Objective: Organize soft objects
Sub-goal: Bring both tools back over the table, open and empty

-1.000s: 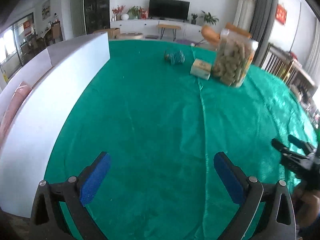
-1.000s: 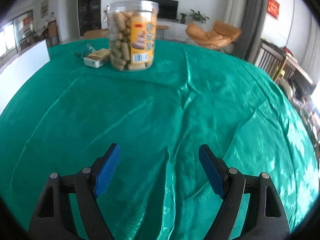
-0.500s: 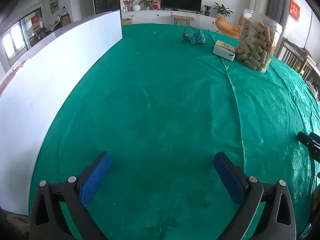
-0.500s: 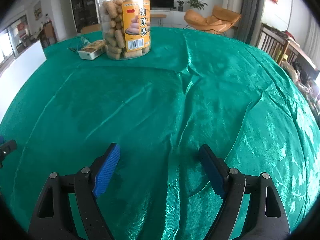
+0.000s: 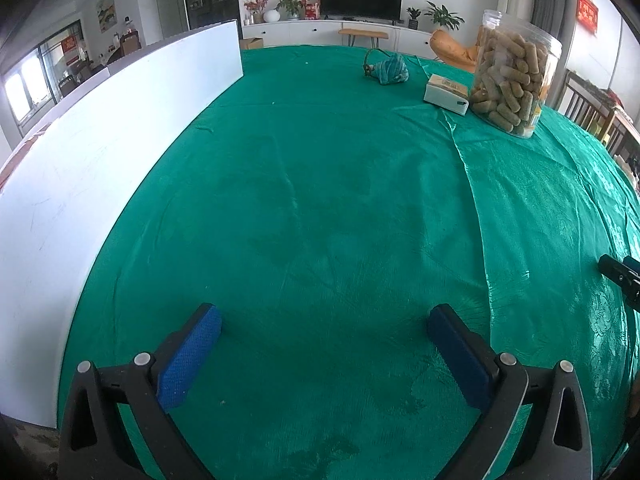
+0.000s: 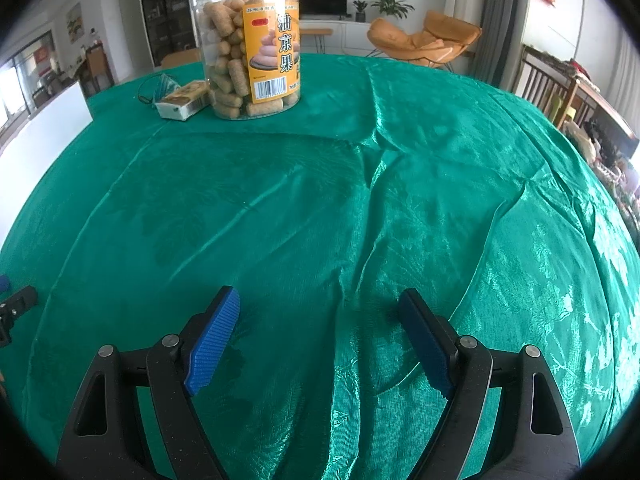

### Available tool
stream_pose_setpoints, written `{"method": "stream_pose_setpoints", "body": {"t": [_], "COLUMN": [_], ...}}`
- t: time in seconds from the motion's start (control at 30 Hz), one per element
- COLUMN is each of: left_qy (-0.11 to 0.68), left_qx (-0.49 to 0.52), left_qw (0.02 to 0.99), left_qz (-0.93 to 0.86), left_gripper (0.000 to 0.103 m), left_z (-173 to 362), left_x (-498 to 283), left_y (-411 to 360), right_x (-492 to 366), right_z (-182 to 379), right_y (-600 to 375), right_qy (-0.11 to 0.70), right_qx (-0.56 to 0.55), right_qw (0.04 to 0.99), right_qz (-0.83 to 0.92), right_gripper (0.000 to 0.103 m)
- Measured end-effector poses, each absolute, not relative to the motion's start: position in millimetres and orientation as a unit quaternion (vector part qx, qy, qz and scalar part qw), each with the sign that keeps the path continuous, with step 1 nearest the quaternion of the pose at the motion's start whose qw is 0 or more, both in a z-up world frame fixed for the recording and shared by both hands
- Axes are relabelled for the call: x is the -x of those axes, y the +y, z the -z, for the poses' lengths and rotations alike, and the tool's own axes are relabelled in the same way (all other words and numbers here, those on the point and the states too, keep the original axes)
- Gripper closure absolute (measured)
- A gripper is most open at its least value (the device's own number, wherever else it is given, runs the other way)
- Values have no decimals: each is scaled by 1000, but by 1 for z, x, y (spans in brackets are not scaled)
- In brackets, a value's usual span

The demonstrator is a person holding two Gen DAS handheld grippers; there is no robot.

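white board: upright along left edge of table, nothing on or against it that shows
left gripper: blue pads spread wide, nothing between them, low over bare cloth at near edge
green tablecloth: wrinkled, covers whole table, middle bare
teal soft bundle: far end of table, loose cord on it; likely the soft object to sort, untouched, well apart from both grippers
small carton: just beside the jar, near the bundle
snack jar: clear plastic, full, upright, far side
right gripper: pads spread apart, empty, over creased cloth at near edge
progress: looks like the start; nothing grasped, nothing placed
left to do: reach to far end, pick up bundle, put it wherever it belongs; destination unclear from these views
risk: cord may snag carton or jar
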State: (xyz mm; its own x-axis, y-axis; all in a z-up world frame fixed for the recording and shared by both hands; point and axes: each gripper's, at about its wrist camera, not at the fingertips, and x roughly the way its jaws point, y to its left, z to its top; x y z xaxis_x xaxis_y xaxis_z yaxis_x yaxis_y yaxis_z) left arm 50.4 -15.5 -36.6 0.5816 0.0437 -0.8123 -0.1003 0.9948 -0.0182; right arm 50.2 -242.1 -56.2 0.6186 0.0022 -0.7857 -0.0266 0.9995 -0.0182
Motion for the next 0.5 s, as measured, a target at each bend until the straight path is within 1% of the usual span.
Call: {"method": "stream_pose_setpoints", "body": {"t": [0.4, 0.5], "left_qy": [455, 456], "left_qx": [31, 39], "left_qw": [889, 888], "left_qz": [-43, -56], "left_gripper": [0, 0], "left_z": [36, 36], "left_x": [-49, -49], "left_y": [-13, -7], "right_x": [-50, -52], "right_z": [56, 57], "right_y": [-242, -244], "right_qy": [437, 441], "right_qx": [14, 10], "right_qw": [900, 897], "right_qz": [-8, -2], "right_gripper": [19, 15]}}
